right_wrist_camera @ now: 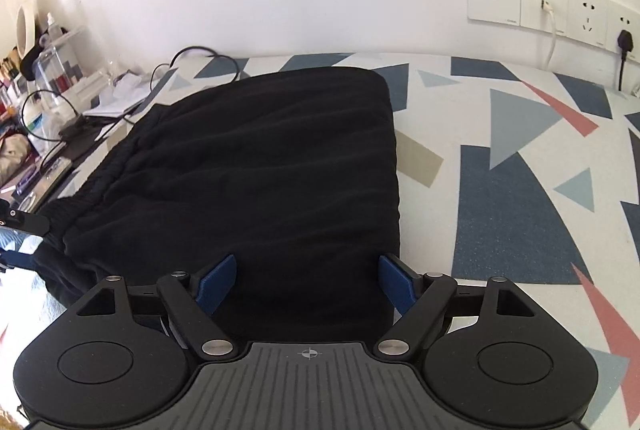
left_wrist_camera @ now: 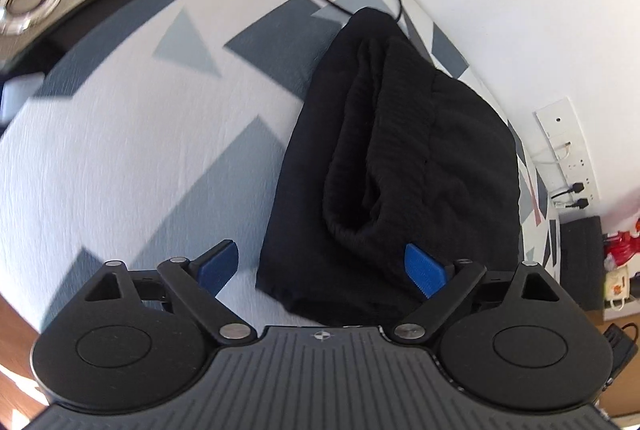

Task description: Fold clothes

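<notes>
Folded black knit garment (right_wrist_camera: 256, 166) on triangle-patterned sheet (right_wrist_camera: 500, 166); left gripper (left_wrist_camera: 322, 272) and right gripper (right_wrist_camera: 308, 284) over its near edge, jaws wide, gripping nothing.

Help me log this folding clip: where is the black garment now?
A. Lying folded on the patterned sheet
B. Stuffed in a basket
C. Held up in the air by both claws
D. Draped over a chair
A: the black garment lies folded flat on the patterned sheet, with both claws open and nothing pinched.
</notes>
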`<state>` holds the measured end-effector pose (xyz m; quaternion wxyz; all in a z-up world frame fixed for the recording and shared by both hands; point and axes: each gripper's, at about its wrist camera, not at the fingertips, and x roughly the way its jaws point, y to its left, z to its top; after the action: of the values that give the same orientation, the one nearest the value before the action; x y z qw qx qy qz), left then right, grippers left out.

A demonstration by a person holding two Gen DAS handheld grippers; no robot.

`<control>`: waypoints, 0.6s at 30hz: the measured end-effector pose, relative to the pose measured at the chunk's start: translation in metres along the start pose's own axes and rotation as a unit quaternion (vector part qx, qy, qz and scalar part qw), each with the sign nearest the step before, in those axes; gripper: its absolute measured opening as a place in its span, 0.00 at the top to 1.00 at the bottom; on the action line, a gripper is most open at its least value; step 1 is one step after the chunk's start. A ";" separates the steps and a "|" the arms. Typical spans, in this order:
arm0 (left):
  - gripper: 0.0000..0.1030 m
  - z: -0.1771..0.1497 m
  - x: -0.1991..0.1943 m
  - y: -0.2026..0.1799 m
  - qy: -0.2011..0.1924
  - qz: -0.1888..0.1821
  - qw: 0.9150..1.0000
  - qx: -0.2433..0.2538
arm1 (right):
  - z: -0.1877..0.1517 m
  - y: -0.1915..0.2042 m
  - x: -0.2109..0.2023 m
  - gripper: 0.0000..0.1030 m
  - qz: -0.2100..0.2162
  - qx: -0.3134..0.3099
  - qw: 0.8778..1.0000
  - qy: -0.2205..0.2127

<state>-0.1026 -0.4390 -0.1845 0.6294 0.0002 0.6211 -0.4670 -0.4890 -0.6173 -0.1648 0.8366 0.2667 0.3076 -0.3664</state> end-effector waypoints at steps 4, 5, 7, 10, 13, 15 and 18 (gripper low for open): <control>0.05 -0.010 0.003 0.006 -0.010 -0.017 0.999 -0.035 | -0.001 0.001 0.002 0.26 0.003 -0.011 1.000 0.007; 0.04 -0.011 0.004 0.004 -0.012 -0.018 0.999 -0.037 | -0.001 0.002 0.002 0.26 0.003 -0.015 1.000 0.008; 0.03 -0.013 0.007 0.000 -0.010 -0.026 0.999 -0.038 | -0.002 0.005 0.002 0.26 0.005 -0.017 1.000 0.011; 0.01 -0.016 0.010 -0.007 -0.017 -0.023 0.999 -0.035 | -0.005 0.009 0.003 0.26 0.005 -0.029 0.999 0.014; 0.01 -0.016 0.013 -0.012 -0.024 -0.017 0.999 -0.039 | -0.004 0.015 -0.002 0.27 -0.003 -0.060 0.998 0.008; 0.01 -0.012 0.013 -0.010 -0.022 -0.021 0.998 -0.052 | -0.001 0.020 -0.009 0.28 -0.004 -0.086 0.996 -0.004; 0.01 -0.008 0.012 -0.004 -0.017 -0.027 0.997 -0.072 | 0.002 0.039 -0.020 0.29 0.012 -0.169 0.985 -0.025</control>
<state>-0.1141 -0.4435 -0.1930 0.6255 -0.0701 0.6420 -0.4378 -0.4687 -0.5870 -0.1409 0.8813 0.1156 0.3414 -0.3056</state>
